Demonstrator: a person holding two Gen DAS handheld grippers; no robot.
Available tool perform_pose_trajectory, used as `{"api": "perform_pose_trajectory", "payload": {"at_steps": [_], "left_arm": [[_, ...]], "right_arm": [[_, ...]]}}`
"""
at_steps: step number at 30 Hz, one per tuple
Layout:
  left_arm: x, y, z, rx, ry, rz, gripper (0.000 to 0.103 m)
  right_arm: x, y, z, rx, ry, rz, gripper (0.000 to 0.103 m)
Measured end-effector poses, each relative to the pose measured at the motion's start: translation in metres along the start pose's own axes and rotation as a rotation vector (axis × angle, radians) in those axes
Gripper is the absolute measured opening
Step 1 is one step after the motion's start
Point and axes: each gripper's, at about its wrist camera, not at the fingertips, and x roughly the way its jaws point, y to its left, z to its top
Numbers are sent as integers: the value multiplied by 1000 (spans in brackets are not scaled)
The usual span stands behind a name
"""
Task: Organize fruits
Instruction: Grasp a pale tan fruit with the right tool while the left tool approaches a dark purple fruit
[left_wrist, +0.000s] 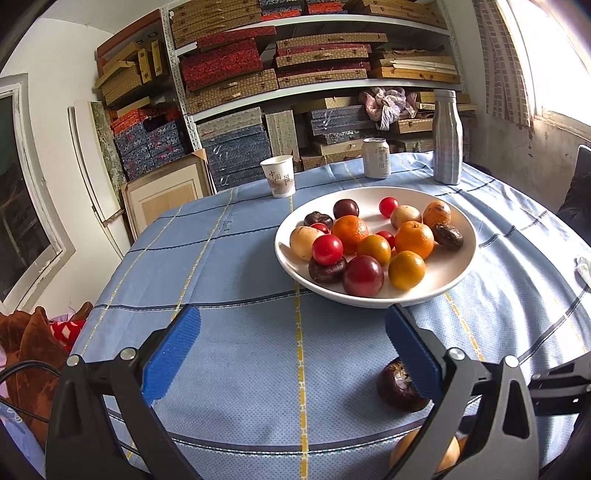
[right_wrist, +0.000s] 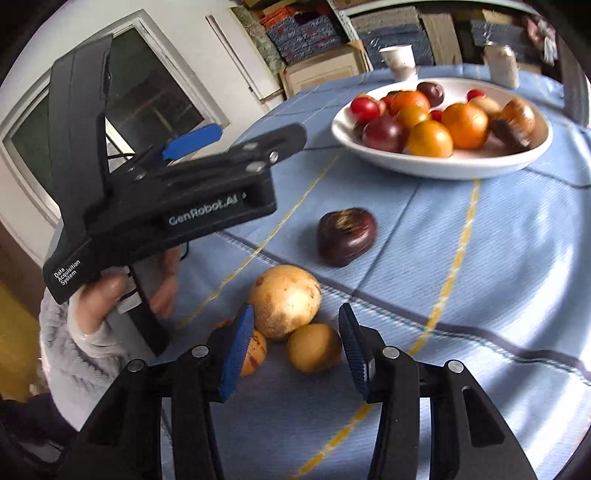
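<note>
- A round counter (left_wrist: 236, 354) covered by a light blue checked cloth carries a wide white bowl (left_wrist: 458, 266) filled with fruit: oranges, red cherry tomatoes, dark plums, pale tan fruits and dark brown ones.
- Behind the bowl stand a paper cup (left_wrist: 279, 176), a drinks can (left_wrist: 376, 158) and a tall ribbed bottle (left_wrist: 447, 136).
- The left gripper (left_wrist: 291, 354) hangs above bare cloth in front of the bowl, its blue-padded fingers wide apart with nothing between them.
- A dark brown fruit (right_wrist: 347, 235) lies loose on the cloth, between the bowl and the near edge of the counter.
- Nearer that edge, a large pale tan fruit (right_wrist: 285, 301), a small yellow fruit (right_wrist: 314, 348) and an orange fruit (right_wrist: 255, 350) sit bunched together, touching.
- The right gripper (right_wrist: 297, 349) points down at this bunch; its fingers flank the small yellow fruit with a gap on each side, not pressing it.
- A hand (right_wrist: 110, 295) in a grey knitted sleeve holds the left gripper's black handle.
- Shelves (left_wrist: 314, 92) of stacked patterned boxes fill the wall behind.
</note>
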Motion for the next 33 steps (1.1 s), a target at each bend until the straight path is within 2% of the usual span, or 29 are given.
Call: {"api": "perform_pose_trajectory", "payload": {"at_steps": [3,13,19,23,25,29,30,31,32,33], "left_arm": [[1,1,0,1,5,-2,98],[7,-3,-3,6,30,-19,99],[17,-12,-9,55,84,-38,99],[22,-19,-12,63,118,-128,99],[27,-29,-15,99,145,-169,99],[39,-52,-23,189,197,-187,97],[41,-54,-24,198,205,-193,85],[44,-55,-24,197,227,-231,73],[48,-56,-25,182,258,-283,44],[51,-55,-25,171,277,-302,43]], "right_arm": [[2,-3,-2,38,4,56,36],[0,-6,-2,59,-9,64,35],[-17,-15,-3,81,-51,12,34],[-39,-27,-6,98,-103,-58,33],[-50,-34,-12,112,-130,-102,33],[-64,-46,-18,142,-164,-136,33],[-67,-49,-19,150,-172,-142,33],[-68,-51,-20,157,-176,-139,32],[-70,-52,-20,159,-180,-139,31],[-69,-53,-19,158,-183,-140,30]]}}
